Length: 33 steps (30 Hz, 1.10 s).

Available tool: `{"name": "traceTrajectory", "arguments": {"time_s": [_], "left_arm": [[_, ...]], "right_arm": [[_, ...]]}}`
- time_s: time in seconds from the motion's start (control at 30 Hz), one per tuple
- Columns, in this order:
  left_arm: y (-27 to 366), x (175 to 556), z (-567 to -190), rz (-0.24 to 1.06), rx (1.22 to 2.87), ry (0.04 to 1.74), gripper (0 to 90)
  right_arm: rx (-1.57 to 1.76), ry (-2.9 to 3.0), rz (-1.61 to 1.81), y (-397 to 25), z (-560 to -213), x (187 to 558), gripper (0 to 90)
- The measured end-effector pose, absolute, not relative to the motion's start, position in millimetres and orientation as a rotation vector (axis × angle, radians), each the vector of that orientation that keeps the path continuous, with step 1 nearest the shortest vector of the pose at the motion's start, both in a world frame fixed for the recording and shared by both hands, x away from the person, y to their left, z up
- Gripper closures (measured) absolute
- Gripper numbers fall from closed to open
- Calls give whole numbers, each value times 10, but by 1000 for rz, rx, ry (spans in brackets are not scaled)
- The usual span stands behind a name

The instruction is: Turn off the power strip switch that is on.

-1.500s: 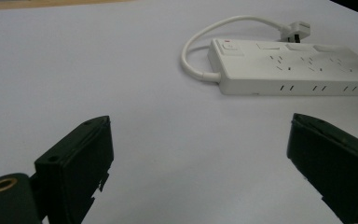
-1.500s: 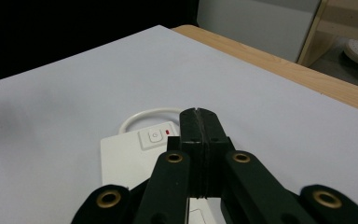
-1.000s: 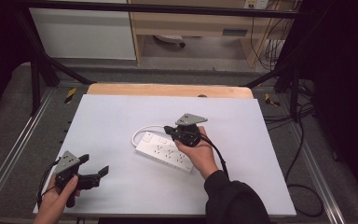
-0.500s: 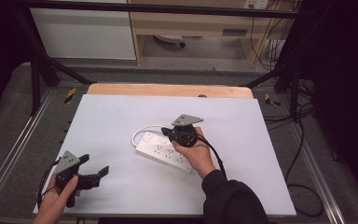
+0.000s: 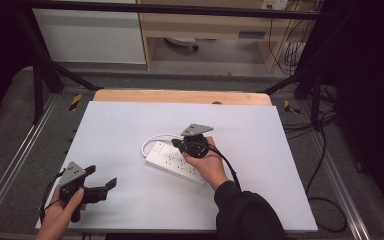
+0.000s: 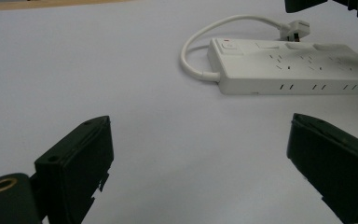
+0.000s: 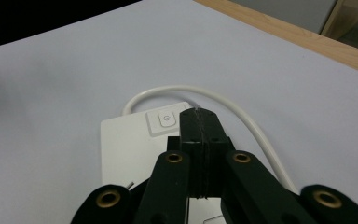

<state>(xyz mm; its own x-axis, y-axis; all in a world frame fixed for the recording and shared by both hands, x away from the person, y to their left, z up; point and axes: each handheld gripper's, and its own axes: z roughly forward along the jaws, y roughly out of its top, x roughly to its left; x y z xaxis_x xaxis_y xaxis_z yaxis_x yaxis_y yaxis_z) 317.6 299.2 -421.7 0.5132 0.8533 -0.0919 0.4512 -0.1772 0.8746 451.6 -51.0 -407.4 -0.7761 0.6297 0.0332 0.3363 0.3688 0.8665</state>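
High view: the power strip (image 5: pixel 176 161) lay flat mid-surface (image 5: pixel 280 150), its cord (image 5: pixel 155 138) looped behind. The right claw (image 5: pixel 180 146), closed and empty, hovered over the strip's switch (image 7: pixel 166 119) end. The left claw (image 5: pixel 102 186), open, rested well apart near the front-left corner. The strip was judged rigid, light and smooth; the long sides offered the best hold.

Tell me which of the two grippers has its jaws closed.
The right gripper, over the white power strip: its jaws press together, tips by the power button. The left gripper is wide open.
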Motion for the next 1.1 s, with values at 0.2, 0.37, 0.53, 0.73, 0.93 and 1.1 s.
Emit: {"name": "traceTrajectory", "arguments": {"time_s": [0.2,0.37,0.53,0.73,0.93,1.1], "left_arm": [[2989,3176,-4219,533,1808,1088,71],[2988,3176,-4220,531,1808,1088,71],[2987,3176,-4220,530,1809,1086,71],[2985,3176,-4221,529,1812,1084,71],[2985,3176,-4221,530,1815,1083,71],[2984,3176,-4222,529,1816,1081,71]], "right_arm": [[855,2343,1345,-491,-4121,4543,900],[850,2365,1321,-458,-4167,4552,900],[849,2378,1306,-439,-4196,4564,900],[857,2383,1300,-434,-4216,4574,900],[861,2393,1291,-436,-4234,4586,900],[863,2398,1287,-434,-4245,4592,900]]}}
